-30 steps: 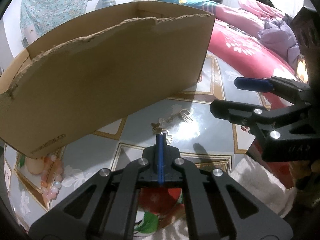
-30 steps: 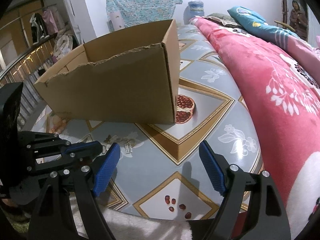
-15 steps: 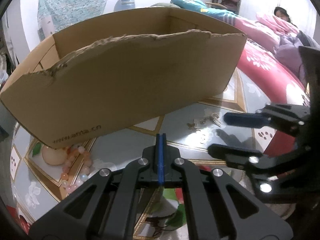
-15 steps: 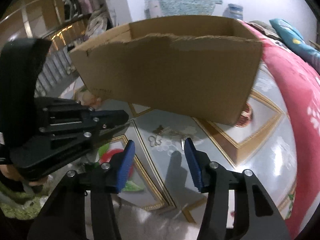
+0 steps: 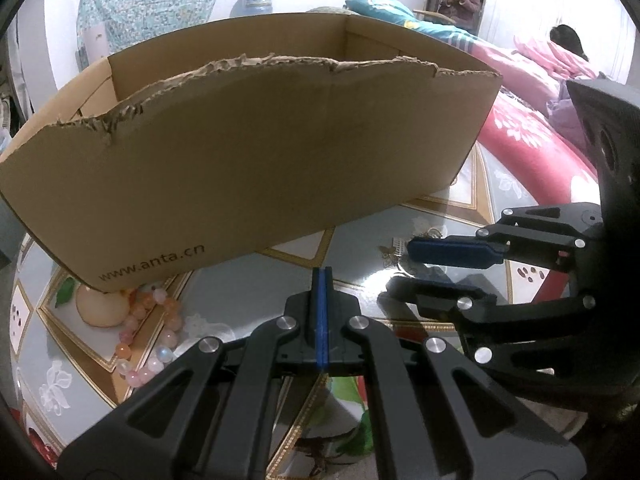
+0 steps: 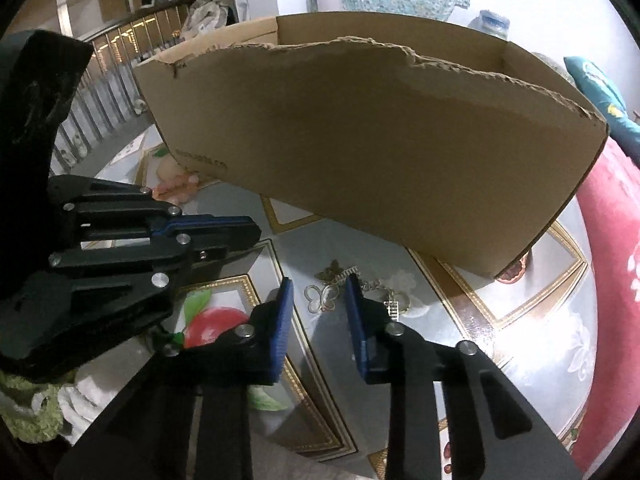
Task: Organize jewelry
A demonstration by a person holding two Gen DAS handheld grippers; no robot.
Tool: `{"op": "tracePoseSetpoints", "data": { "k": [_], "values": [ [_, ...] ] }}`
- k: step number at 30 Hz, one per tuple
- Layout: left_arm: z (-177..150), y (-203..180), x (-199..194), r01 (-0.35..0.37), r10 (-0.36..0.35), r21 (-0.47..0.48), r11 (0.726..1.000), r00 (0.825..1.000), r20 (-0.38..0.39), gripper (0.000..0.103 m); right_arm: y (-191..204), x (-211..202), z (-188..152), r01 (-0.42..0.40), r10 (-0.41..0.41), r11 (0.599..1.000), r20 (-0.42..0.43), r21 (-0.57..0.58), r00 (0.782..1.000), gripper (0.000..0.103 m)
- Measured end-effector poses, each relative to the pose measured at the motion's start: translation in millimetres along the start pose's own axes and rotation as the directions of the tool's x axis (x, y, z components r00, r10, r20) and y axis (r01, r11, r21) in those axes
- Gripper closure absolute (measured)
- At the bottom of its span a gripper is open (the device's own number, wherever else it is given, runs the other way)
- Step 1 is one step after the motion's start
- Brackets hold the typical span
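Right tool [image 6: 316,312] is hanging released around the small silver butterfly trinkets [image 6: 320,297] lying just in front of the torn brown cardboard box [image 6: 360,140], left tool [image 5: 322,284] is sitting clenched and empty, and pink bead bracelet [image 5: 148,328] is also waiting outside the box, so sorting looks barely begun.

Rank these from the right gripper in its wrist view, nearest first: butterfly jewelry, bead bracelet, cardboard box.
1. Butterfly jewelry, on the table just ahead of the right gripper.
2. Cardboard box, standing behind the jewelry.
3. Bead bracelet, far left at the box's corner.
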State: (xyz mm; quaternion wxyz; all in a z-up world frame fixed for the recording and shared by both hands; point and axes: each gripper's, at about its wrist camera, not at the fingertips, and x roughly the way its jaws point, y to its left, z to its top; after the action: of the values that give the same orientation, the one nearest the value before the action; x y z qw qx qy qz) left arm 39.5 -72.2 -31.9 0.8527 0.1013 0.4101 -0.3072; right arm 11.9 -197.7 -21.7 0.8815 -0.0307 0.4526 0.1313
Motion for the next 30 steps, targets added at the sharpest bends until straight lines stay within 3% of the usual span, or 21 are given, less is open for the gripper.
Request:
{"op": "tracePoseSetpoints", "data": {
  "k": [4, 8, 10, 19, 24, 28, 30],
  "values": [
    [0, 1, -1, 0.001, -0.001, -0.004, 1.0, 1.0, 0.0, 0.103, 1, 2, 5, -0.005, 0.005, 1.0, -0.033, 0.002, 0.999, 0.087],
    [0, 2, -3, 0.004, -0.004, -0.008, 1.0, 1.0, 0.005, 0.103, -4, 2, 8, -0.02, 0.022, 0.999, -0.05, 0.04, 0.999, 0.089],
    [0, 2, -4, 0.005, -0.005, -0.008, 1.0, 1.0, 0.007, 0.103, -9, 2, 8, -0.046, 0.05, 0.996, -0.052, 0.073, 0.997, 0.1],
    [0, 6, -3, 0.006, -0.006, -0.012, 1.0, 1.0, 0.01, 0.103, -19, 0, 6, -0.091, 0.1, 0.987, -0.06, 0.136, 0.993, 0.1],
    [0, 6, -5, 0.015, -0.015, -0.01, 1.0, 1.0, 0.016, 0.103, -34, -4, 1, -0.16, 0.174, 0.96, -0.041, 0.231, 0.984, 0.1],
    [-2, 2, -7, 0.078, -0.078, -0.002, 0.997, 0.997, 0.026, 0.102, -45, -17, -2, -0.155, 0.163, 0.952, -0.007, 0.264, 0.987, 0.1],
    [-1, -3, -6, 0.118, -0.118, -0.001, 0.993, 0.993, 0.02, 0.093, -50, -23, -4, -0.145, 0.15, 0.95, 0.005, 0.277, 0.989, 0.1]
  ]
}}
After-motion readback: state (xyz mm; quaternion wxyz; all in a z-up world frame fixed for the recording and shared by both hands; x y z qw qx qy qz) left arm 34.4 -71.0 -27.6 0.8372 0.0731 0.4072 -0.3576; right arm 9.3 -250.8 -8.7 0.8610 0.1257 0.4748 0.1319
